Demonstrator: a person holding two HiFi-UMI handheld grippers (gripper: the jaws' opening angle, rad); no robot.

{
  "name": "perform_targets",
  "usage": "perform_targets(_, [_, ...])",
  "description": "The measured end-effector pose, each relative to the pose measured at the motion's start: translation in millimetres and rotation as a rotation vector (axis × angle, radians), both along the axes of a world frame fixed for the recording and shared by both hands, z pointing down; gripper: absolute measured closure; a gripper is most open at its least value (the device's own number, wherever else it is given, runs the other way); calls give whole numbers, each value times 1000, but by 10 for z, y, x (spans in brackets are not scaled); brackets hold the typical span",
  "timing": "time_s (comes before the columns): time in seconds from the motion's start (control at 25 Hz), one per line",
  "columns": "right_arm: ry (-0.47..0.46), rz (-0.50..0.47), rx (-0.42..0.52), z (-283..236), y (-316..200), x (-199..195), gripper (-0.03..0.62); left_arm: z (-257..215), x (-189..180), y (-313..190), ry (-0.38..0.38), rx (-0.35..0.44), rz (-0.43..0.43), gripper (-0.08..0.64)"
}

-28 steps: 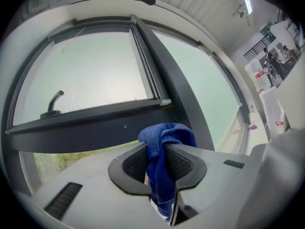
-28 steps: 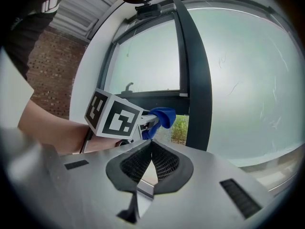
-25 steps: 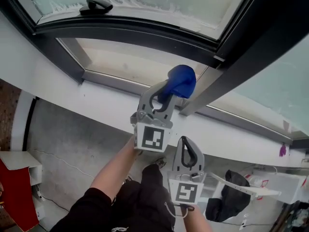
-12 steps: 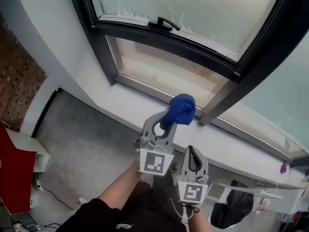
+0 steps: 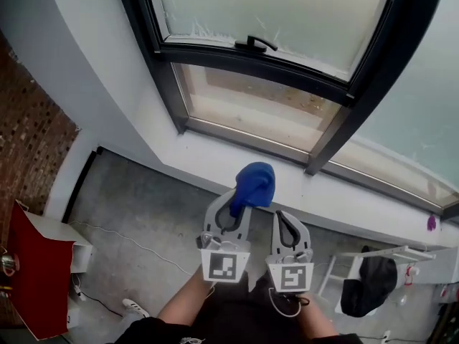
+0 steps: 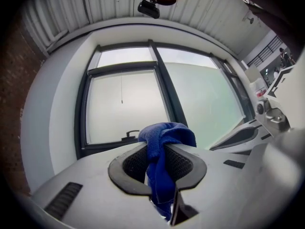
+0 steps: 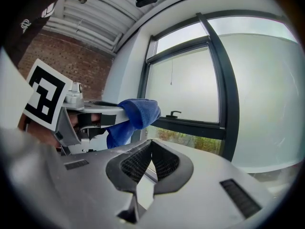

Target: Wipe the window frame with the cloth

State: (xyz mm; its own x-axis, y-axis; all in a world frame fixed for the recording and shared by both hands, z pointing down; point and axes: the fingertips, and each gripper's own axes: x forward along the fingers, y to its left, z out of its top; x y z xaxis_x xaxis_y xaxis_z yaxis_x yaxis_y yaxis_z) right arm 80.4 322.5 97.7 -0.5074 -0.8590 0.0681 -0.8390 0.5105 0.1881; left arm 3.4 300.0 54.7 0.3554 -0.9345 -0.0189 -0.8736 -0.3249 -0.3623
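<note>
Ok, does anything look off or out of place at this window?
Nothing is damaged or askew. Only whitish streaks along the bottom edge of the upper pane, near the handle, stand out. The blue cloth is bunched in the left gripper, clear of the window frame.

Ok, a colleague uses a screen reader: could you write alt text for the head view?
The left gripper clamps a bunched blue cloth, held away from the dark window frame ahead. The right gripper sits shut and empty beside it, grey floor below.
</note>
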Motion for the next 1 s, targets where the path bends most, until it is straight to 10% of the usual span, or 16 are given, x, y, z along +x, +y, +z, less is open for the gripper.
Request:
perform_targets(0.52, [93,-159,35,-282,253,78,586,-18,59,636,104,-5,-76,477])
perform_targets(0.64, [117,-168,67,-325,324,216,586,-17,187,726,263,-46,-122,477])
perform_targets(0.76, [115,-172,48,-293,401,297,586,-2,344,798,144,-65,-95,477])
perform_targets(0.88, [115,-177,50,-307,464,394,586,-48,467,824,304,-52,-118,477])
perform_targets(1.0, [110,-167,49,-301,500,505,586,-29,593,845,263,-55,-102,477])
